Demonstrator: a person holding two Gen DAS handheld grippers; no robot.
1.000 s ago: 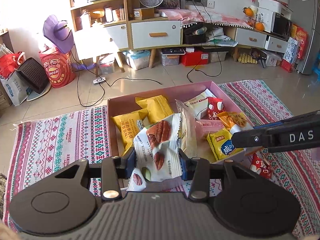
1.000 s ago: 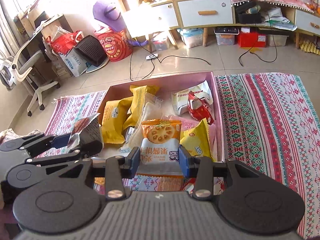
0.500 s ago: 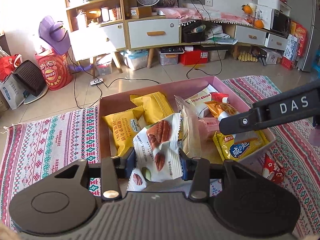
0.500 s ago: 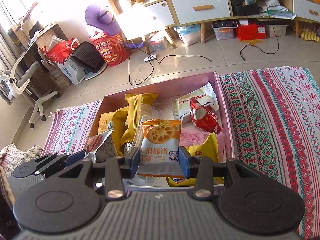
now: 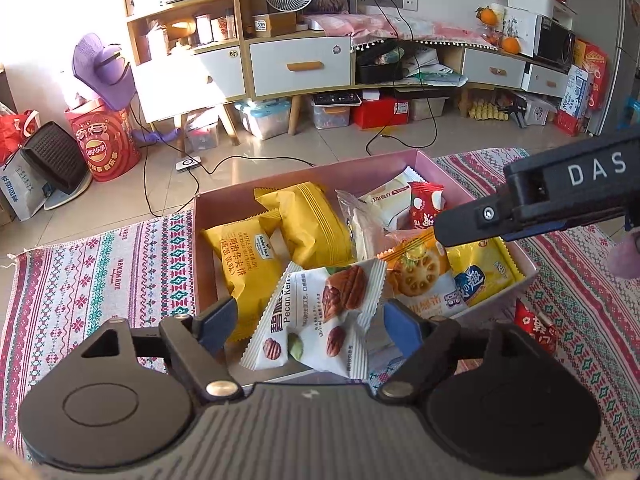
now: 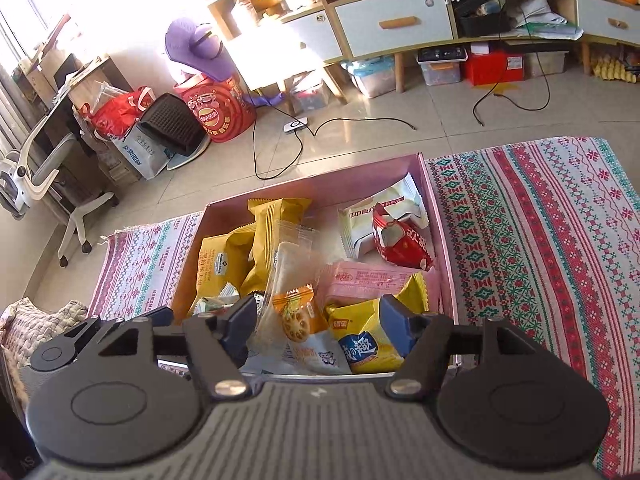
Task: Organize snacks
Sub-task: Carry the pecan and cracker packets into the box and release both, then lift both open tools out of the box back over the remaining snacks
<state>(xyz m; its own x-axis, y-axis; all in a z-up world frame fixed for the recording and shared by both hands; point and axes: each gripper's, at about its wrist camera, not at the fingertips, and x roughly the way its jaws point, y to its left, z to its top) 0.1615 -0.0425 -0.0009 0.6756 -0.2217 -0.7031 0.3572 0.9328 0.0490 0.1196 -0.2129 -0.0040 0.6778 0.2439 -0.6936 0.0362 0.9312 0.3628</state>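
A pink box [image 5: 400, 168] [image 6: 320, 188] on the patterned rug holds several snack packets. My left gripper [image 5: 308, 316] is open over the box's near edge; the white pecan packet [image 5: 320, 312] lies loose between its spread fingers. My right gripper [image 6: 320, 320] is open too, over the near part of the box; the orange biscuit packet [image 6: 300, 320] [image 5: 420, 276] lies in the box between its fingers, next to a yellow packet [image 6: 368, 344]. The right gripper also shows in the left wrist view [image 5: 532, 196] as a black bar at the right.
A red packet [image 5: 536, 328] lies on the rug [image 6: 540, 240] outside the box at the right. Yellow waffle packets [image 5: 248, 256], a white packet and a red packet [image 6: 400, 240] fill the box. Cables, bags and cabinets stand beyond on the tiled floor.
Both grippers have opened. The pecan packet and the orange biscuit packet have dropped out of the fingers into the box. Both grippers have moved in over the box.
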